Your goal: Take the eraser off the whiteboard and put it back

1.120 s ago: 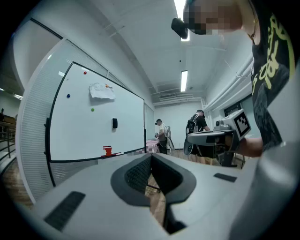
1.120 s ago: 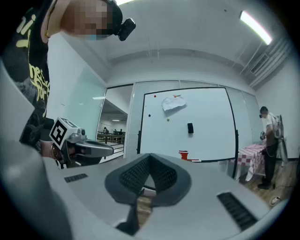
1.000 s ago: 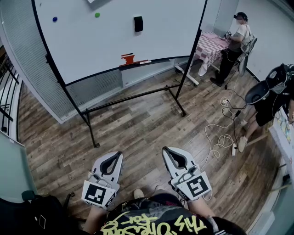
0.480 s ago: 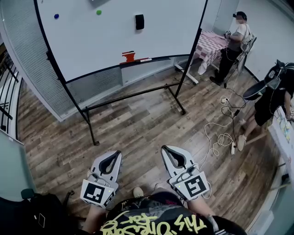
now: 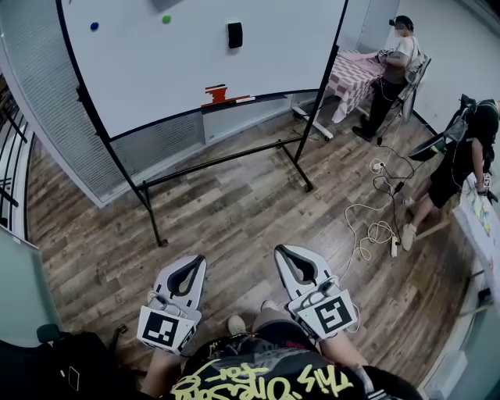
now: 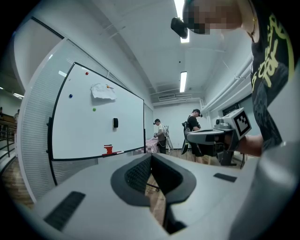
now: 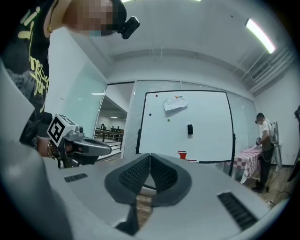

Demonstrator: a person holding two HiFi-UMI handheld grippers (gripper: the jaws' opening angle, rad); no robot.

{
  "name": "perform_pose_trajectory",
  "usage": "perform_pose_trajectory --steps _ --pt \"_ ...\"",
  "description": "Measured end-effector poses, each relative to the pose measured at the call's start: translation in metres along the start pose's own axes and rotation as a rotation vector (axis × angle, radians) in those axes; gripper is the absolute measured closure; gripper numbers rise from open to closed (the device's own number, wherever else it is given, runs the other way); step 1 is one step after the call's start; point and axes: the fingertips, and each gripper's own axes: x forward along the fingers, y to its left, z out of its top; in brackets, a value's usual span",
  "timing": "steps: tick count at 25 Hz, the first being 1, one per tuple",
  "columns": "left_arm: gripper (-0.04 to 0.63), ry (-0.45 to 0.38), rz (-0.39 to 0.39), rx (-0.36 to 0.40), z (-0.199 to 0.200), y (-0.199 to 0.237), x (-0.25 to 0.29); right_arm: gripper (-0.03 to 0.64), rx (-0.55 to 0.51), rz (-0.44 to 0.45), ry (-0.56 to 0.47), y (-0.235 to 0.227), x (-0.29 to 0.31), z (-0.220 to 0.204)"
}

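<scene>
Eraser (image 5: 235, 34): a small black upright block, darker than anything else on the panel. It sits against the white face of the whiteboard (image 5: 195, 70), in the upper middle area, right of the green magnet (image 5: 166, 19) and well right of the blue magnet (image 5: 94, 26). No label or print can be read on it at this range. The whiteboard face carries no handwriting. A crumpled white sheet (image 6: 103, 91) hangs near its top edge, above and left of the eraser in the left gripper view. A red object (image 5: 218, 94) rests on the tray below the eraser.

Readable marks: each tool carries a cube with a black-and-white square marker, pattern only, no text. Yellow lettering runs across the person's black shirt (image 5: 258, 379); it cannot be read in full.

Left tool (image 5: 197, 261): jaws closed tip to tip, nothing between them. Right tool (image 5: 281, 253): jaws closed tip to tip, nothing between them. Both tools are held low over the wooden floor (image 5: 226, 211), side by side, well apart from the whiteboard and pointing toward it.

A white cable (image 5: 375, 230) lies on the floor at right. Two other persons stand at right, one beside a checked cloth (image 5: 351, 74).
</scene>
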Motion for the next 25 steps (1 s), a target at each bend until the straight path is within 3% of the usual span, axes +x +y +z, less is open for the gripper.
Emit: perform_pose_trajectory --steps 13,25 --pt "0.588 -0.003 0.034 -0.013 0.0 0.008 -0.003 0.607 0.019 0.026 0.01 0.005 0.007 -0.002" --pt "0.588 0.006 0.063 -0.005 -0.002 0.03 0.024 0.607 0.043 0.049 0.0 -0.021 0.037 -0.011"
